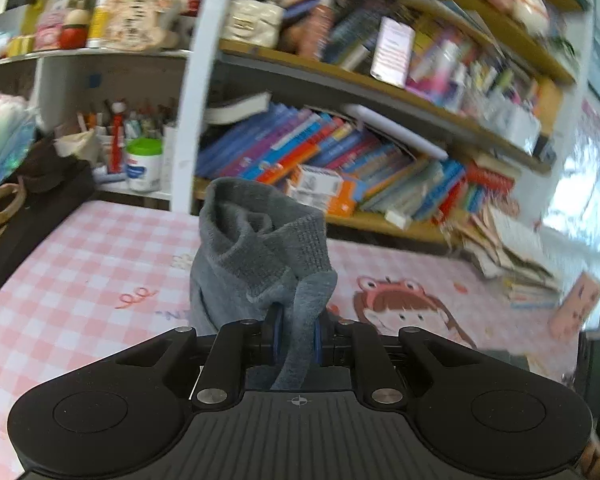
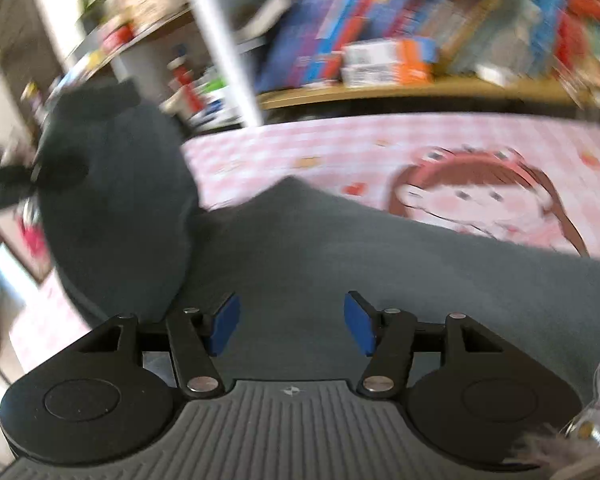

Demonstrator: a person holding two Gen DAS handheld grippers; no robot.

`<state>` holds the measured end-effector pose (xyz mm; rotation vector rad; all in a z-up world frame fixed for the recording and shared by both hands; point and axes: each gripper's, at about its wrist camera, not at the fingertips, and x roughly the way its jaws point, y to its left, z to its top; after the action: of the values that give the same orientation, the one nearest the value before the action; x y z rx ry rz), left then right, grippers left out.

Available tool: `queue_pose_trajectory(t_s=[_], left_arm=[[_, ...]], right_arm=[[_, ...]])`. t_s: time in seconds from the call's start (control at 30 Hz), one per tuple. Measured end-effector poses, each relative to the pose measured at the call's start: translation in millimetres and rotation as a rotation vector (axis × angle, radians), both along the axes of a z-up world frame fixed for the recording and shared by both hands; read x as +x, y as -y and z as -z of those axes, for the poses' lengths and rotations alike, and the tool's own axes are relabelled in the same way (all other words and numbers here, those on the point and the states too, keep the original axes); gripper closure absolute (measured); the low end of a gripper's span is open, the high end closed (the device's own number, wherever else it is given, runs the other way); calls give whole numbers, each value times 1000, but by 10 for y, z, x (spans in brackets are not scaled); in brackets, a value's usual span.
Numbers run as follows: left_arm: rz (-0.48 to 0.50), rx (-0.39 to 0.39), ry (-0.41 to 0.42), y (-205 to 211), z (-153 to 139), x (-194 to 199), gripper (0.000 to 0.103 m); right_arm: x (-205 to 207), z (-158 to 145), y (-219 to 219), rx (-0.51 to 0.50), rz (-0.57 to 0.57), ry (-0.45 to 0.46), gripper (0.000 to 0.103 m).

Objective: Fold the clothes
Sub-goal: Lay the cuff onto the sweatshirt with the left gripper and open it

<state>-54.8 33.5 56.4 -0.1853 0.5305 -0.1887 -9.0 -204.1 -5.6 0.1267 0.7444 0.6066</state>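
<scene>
A grey knitted garment (image 1: 256,256) bunches up in front of the left wrist camera, lifted off the pink checked cloth (image 1: 88,264). My left gripper (image 1: 297,336) is shut on a fold of it, the fabric pinched between the blue pads. In the blurred right wrist view the same grey garment (image 2: 380,276) lies spread across the cloth and rises at the left, where the other gripper (image 2: 56,172) holds it up. My right gripper (image 2: 291,322) hovers just over the flat part, open, with nothing between its blue pads (image 2: 224,322).
A cartoon girl print (image 1: 412,312) marks the pink cloth. Behind the table stand crowded bookshelves (image 1: 340,148) and a white upright post (image 1: 192,120). A dark bag (image 1: 32,200) sits at the table's left edge, with loose papers and books (image 1: 512,256) at the right.
</scene>
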Motion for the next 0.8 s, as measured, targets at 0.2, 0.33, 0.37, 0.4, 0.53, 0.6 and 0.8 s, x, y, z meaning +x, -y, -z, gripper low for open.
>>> queue_pose_trajectory(t_s=[0.2, 0.33, 0.37, 0.4, 0.53, 0.6, 0.8], left_arm=[[63, 78, -62, 468, 111, 70, 83], [175, 24, -196, 783, 340, 150, 34], [202, -2, -231, 835, 391, 159, 32], [229, -29, -268, 886, 441, 161, 32], [265, -57, -301, 956, 470, 84, 32], [246, -93, -261, 856, 382, 34, 32], [4, -168, -130, 331, 119, -62, 33]], right_arm=[[108, -5, 504, 113, 81, -63, 47], [130, 62, 662, 160, 74, -107, 47], [143, 84, 703, 165, 79, -123, 47], [157, 106, 743, 170, 84, -140, 47], [215, 197, 882, 192, 114, -214, 47], [249, 234, 914, 220, 121, -245, 47], [378, 258, 888, 355, 111, -353, 44]])
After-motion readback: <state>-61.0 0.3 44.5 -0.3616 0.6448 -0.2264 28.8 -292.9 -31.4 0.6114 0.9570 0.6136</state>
